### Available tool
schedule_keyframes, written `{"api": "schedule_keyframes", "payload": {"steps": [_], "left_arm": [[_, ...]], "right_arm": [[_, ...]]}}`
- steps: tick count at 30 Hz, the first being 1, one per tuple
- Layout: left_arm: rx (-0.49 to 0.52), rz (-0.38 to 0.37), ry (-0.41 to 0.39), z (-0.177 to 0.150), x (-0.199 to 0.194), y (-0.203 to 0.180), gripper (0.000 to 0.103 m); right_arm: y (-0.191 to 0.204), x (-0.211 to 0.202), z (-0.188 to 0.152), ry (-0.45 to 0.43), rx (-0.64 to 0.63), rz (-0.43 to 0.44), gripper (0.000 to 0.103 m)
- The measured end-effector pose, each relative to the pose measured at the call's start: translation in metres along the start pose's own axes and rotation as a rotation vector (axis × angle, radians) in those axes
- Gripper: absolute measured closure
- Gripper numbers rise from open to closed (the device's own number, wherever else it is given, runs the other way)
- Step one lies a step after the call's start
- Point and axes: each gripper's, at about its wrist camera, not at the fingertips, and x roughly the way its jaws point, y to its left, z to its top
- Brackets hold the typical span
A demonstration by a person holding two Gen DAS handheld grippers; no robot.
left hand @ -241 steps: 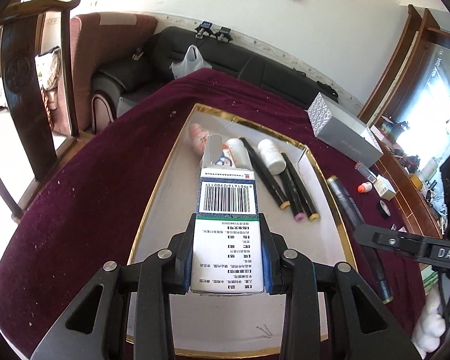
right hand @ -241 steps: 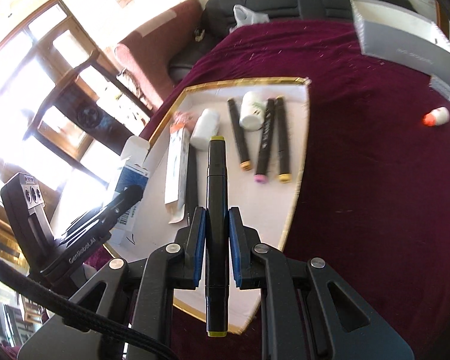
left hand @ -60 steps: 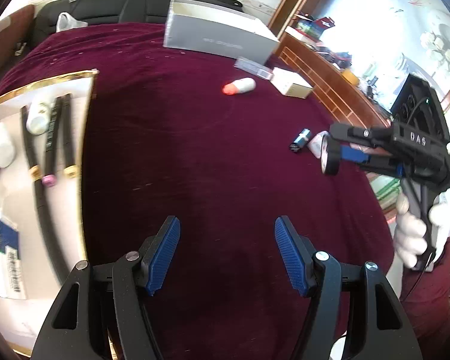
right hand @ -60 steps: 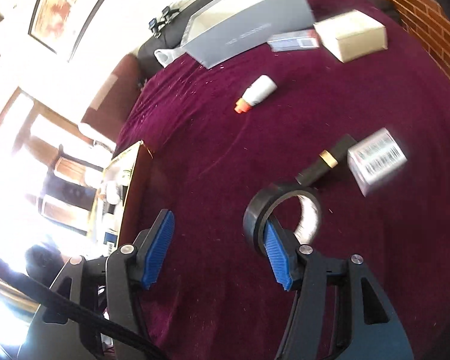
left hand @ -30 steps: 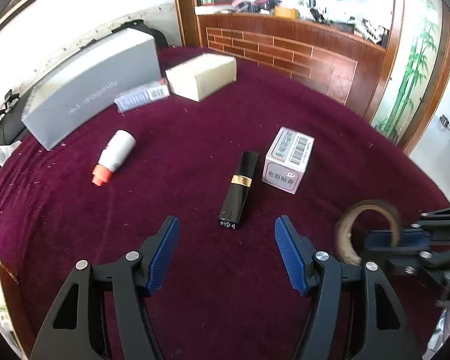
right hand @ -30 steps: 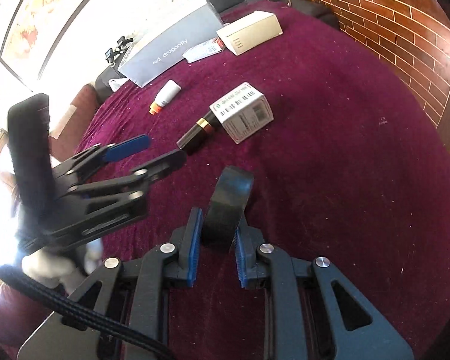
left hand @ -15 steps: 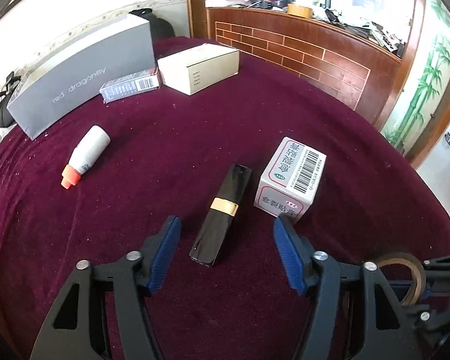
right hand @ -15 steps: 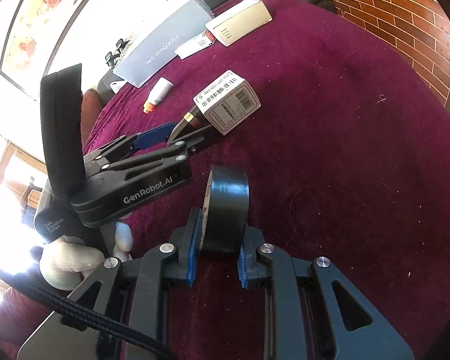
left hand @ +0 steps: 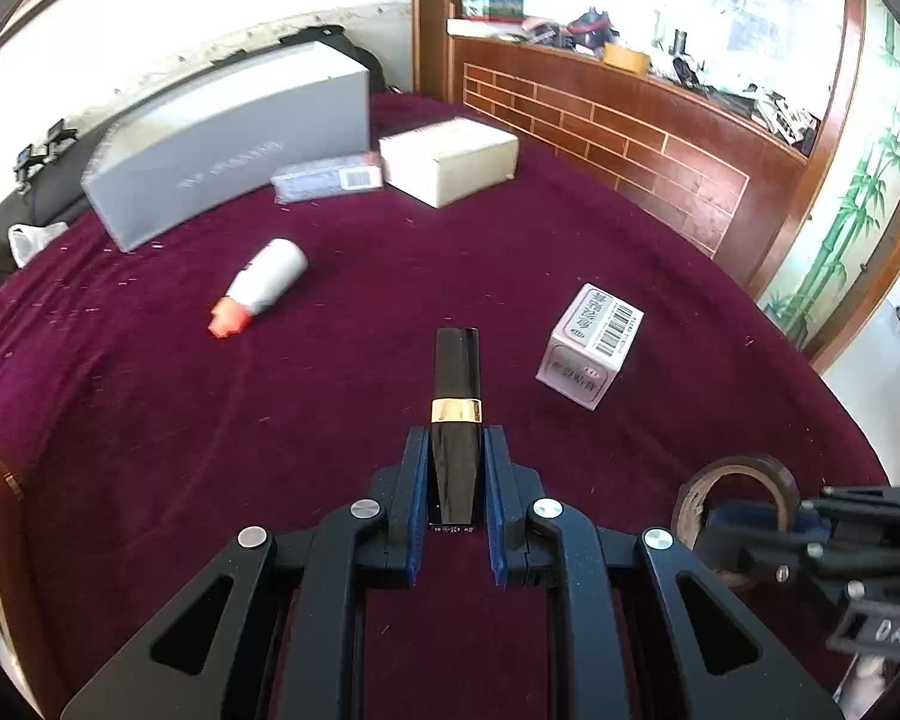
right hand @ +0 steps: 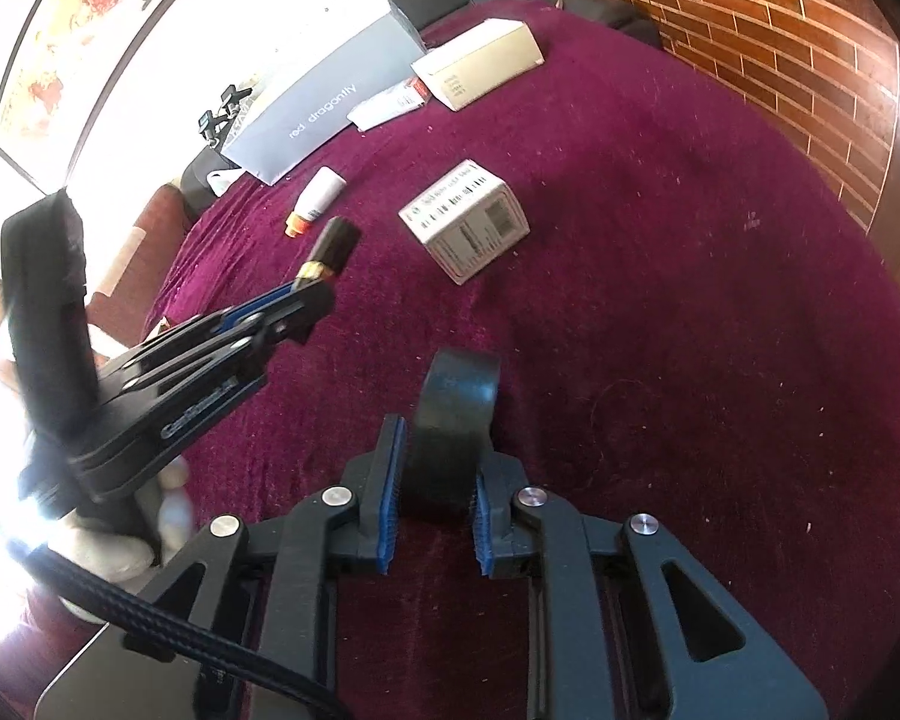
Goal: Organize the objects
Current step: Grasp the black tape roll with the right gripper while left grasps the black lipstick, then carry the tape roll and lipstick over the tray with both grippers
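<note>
Left gripper [left hand: 456, 501]: jaws just closed onto lipstick [left hand: 456, 408]. Right gripper [right hand: 432, 498]: clamped on tape [right hand: 453, 426]. Risk: glossy lipstick slips when lifted.

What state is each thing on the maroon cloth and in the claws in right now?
Left claw: shut on the black tube, having just closed.
Black tube with gold band: gripped at its near end, far end pointing away.
Right claw: shut on the tape roll.
Black tape roll: held on edge.
White bottle with orange cap: lying on its side.
Small barcode box: closed, resting on the cloth.
Beige box: closed.
</note>
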Motion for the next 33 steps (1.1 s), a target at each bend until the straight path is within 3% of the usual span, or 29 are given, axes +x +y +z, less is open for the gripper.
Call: {"api": "schedule_keyframes", "payload": {"steps": [10, 17, 33], "left_arm": [[-0.021, 0.023, -0.081, -0.027, -0.057, 0.022, 0.089], [-0.066, 0.032, -0.127, -0.045, -0.088, 0.042, 0.089], [-0.205, 0.129, -0.208, -0.098, -0.160, 0.104, 0.089]], "right_arm": [[0.055, -0.010, -0.006, -0.039, -0.108, -0.018, 0.088], [0.084, -0.025, -0.010, -0.051, -0.142, 0.042, 0.088], [0.193, -0.008, -0.034, 0.000, -0.350, 0.072, 0.088]]}}
